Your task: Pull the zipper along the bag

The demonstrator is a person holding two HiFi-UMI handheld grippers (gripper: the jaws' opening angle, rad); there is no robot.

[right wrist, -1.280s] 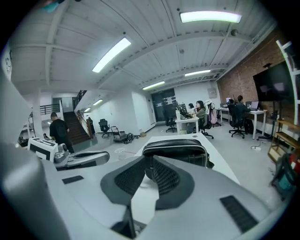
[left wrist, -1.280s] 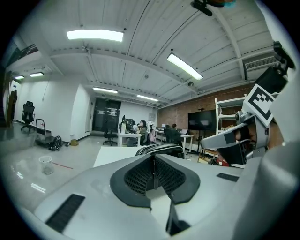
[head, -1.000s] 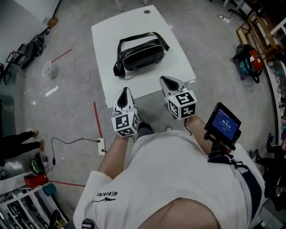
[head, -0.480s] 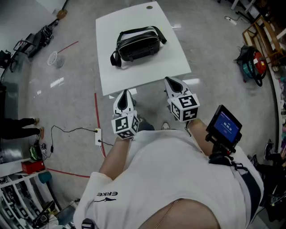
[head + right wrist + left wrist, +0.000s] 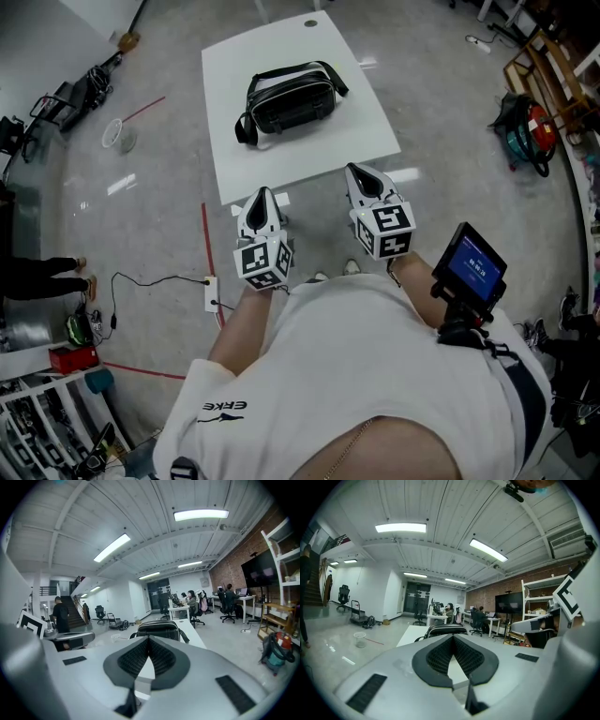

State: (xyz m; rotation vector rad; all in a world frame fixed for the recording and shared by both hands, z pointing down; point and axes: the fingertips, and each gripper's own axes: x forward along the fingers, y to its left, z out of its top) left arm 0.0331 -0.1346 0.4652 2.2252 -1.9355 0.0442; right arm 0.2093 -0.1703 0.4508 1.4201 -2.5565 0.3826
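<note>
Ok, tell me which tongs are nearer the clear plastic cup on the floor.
Left. The left tongs sit to the right of the clear plastic cup; the right tongs are farther right.

Black bag (image 5: 291,97) (white table (image 5: 234,159))

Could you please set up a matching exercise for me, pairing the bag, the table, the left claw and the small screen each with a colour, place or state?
Things:
1. bag
2. table
3. left claw
4. small screen

Descriptions:
A. lit blue
B. shut, holding nothing
C. black, lying on the table
D. white, bearing the bag

Pairs: 1-C; 2-D; 3-B; 4-A
</note>
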